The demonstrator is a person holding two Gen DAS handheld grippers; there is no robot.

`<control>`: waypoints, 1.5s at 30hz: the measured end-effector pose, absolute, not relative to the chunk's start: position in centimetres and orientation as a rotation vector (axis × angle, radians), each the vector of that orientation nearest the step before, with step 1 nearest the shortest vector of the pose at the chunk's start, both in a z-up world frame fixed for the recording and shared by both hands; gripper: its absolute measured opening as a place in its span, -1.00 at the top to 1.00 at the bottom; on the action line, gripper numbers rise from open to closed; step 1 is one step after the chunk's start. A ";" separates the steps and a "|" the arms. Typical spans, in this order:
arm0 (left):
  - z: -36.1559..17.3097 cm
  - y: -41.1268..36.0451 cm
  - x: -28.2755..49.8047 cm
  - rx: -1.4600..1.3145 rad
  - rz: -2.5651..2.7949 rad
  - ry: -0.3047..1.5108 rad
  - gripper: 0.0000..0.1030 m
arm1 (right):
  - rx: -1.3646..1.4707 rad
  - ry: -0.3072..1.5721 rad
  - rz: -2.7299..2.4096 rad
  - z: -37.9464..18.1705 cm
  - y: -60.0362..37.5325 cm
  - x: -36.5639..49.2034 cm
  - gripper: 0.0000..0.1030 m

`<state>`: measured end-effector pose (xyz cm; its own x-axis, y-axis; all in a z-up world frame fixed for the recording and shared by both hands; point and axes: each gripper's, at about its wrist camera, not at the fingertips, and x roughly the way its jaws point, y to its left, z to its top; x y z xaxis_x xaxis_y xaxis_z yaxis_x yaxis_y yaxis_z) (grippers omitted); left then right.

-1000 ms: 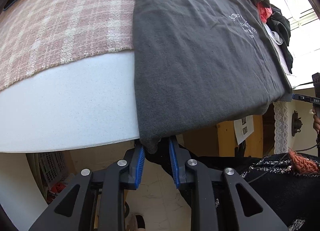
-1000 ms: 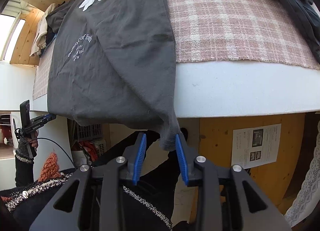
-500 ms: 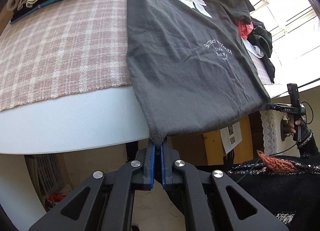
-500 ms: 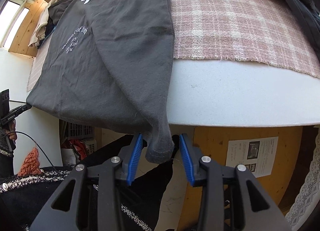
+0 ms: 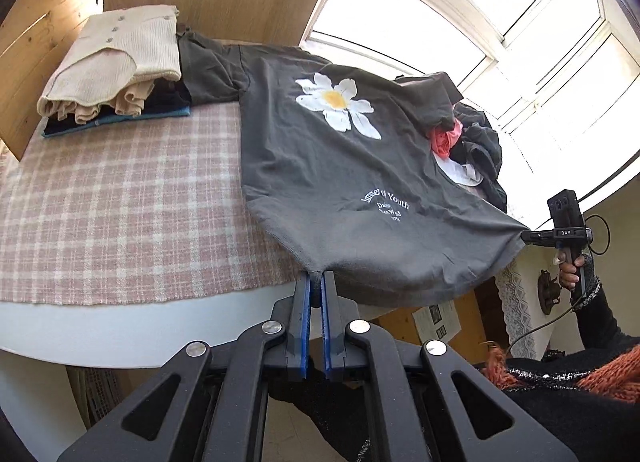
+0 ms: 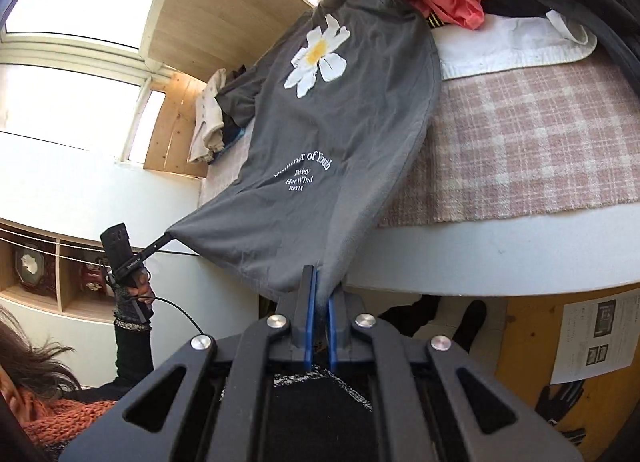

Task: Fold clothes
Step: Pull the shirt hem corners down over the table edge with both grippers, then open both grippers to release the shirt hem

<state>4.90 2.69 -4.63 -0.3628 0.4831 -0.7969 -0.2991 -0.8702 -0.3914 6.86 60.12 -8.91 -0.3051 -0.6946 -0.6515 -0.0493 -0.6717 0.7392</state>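
Grey daisy-print T-shirt [image 5: 344, 166], print up, hem lifted off table edge

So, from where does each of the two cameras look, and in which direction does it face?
Left wrist view: sits on the left tongs, looks down over the grey T-shirt on the checked cloth; the right tongs and right hand show.
Right wrist view: sits on the right tongs, looks along the shirt from its other hem corner; the left tongs and left hand show.
Both share the shirt, the cloth and the folded pile.
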 end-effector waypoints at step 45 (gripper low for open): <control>-16.0 -1.2 7.6 -1.950 2.122 -0.121 0.90 | 1.871 -0.664 -2.319 -12.8 64.6 6.8 0.58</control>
<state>7.65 -1.16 -16.03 -0.0681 0.2427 -0.9677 -0.1308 -0.9638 -0.2325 6.81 64.61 -12.75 -0.2464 -0.3339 -0.9098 -0.1985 -0.9015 0.3846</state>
